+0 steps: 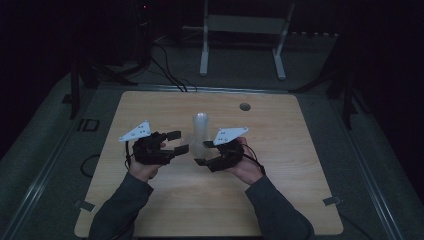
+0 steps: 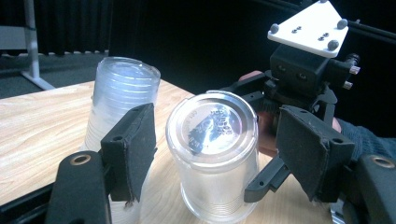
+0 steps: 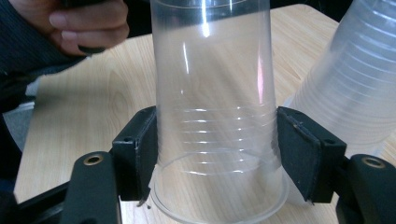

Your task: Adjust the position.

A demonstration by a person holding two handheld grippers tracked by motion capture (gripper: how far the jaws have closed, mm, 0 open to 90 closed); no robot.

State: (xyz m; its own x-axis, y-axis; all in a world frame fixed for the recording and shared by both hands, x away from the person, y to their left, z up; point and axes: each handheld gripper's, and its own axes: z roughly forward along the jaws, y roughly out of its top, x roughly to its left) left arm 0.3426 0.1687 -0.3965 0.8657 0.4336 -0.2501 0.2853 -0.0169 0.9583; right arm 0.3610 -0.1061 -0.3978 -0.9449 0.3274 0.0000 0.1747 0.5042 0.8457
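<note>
Gripping with my right hand-held gripper (image 3: 215, 154), I am clamping its two black pads against the lower wall of a single clear plastic cup (image 3: 215, 116), which is standing upside down, rim on the worktop, its flat base pointing up. In the left gripper view that same cup (image 2: 212, 154) is sitting between the pads of my left hand-held gripper (image 2: 212, 154), but those jaws are standing spread wide with a visible gap on each side, so the left one is grasping nothing. Just behind the cup, a tall stack of nested clear plastic cups (image 2: 122, 93), also upside down, is standing near the middle of the light wood-grain worktop (image 1: 280, 180); from above, the stack (image 1: 201, 129) is rising between my two grippers. Judging from this, several things could be going wrong: the thin wall is flexing easily, so squeezing harder could be crumpling or cracking the cup, while a looser hold could be letting the slick plastic slide out. The stack is so close that a sideways swing of either gripper could be knocking it over, and it looks tall enough to tip readily. Closing the left jaws while the right is holding on could also be pinching the cup out of round. The worktop is pale, smooth and otherwise bare, with a small round hole (image 1: 244, 106) near its far edge. Around it the room is lying dark, with grey floor, trailing black cables and a white metal frame (image 1: 245, 30) standing beyond the far side.
</note>
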